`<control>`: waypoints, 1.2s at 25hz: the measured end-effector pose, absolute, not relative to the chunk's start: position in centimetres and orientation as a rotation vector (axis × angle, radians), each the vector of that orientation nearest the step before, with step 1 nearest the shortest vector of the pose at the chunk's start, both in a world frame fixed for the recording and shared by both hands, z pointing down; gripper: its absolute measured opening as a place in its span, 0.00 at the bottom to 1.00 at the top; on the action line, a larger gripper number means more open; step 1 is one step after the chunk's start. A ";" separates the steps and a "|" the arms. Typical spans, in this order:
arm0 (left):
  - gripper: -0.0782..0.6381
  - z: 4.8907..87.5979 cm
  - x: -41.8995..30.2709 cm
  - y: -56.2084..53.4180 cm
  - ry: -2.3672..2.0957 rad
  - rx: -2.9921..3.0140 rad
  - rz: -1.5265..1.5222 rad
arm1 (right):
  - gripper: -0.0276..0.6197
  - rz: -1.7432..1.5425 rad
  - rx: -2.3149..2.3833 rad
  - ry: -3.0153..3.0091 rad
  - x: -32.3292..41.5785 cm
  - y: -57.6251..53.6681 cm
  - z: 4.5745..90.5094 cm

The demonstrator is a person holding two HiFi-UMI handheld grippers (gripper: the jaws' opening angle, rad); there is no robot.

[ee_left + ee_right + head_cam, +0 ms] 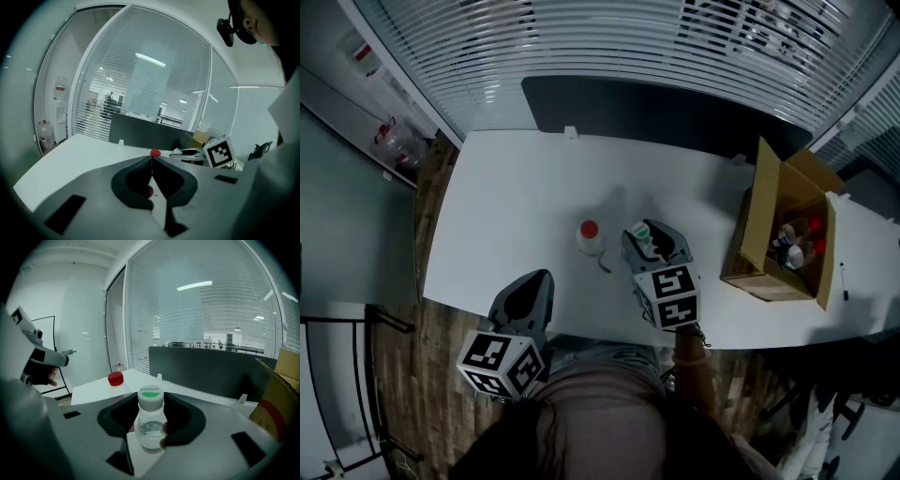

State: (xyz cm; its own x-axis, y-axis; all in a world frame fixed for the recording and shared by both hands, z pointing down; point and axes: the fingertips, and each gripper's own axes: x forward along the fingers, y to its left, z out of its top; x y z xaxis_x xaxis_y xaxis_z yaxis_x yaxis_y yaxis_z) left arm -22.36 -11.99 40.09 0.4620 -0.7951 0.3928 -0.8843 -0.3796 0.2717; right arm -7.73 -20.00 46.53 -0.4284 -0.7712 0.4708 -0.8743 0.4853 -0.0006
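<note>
A small clear bottle with a green-topped white cap [150, 422] stands upright between the jaws of my right gripper [147, 436], which is shut on it. In the head view this bottle [639, 232] is over the middle of the white table [506, 206], with the right gripper [651, 246] around it. A second clear bottle with a red cap [590, 235] stands on the table just to its left, apart from both grippers; its red cap [115, 378] also shows. My left gripper [535, 280] hangs at the table's front edge, jaws pressed together on nothing [152, 161].
An open cardboard box [762, 217] with several bottles inside stands at the table's right end. A dark partition panel [656, 108] runs along the far edge, with blinds behind it. Wooden floor [431, 328] lies left of and in front of the table.
</note>
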 end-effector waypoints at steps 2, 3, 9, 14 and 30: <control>0.12 40.0 -22.2 -12.0 -1.399 2.278 0.270 | 0.32 0.353 1.374 -2.329 -7.7 -20.0 46.4; 0.12 39.9 -22.1 -12.0 -1.397 2.280 0.269 | 0.32 0.356 1.378 -2.330 -7.7 -20.0 46.4; 0.12 39.9 -21.8 -12.0 -1.387 2.291 0.271 | 0.32 0.377 1.384 -2.330 -7.6 -19.9 46.5; 0.12 39.8 -21.9 -11.9 -1.387 2.294 0.272 | 0.32 0.407 1.371 -2.340 -7.7 -19.8 46.8; 0.12 39.6 -21.2 -11.6 -1.319 2.342 0.268 | 0.32 0.415 1.404 -2.301 -7.1 -18.1 46.9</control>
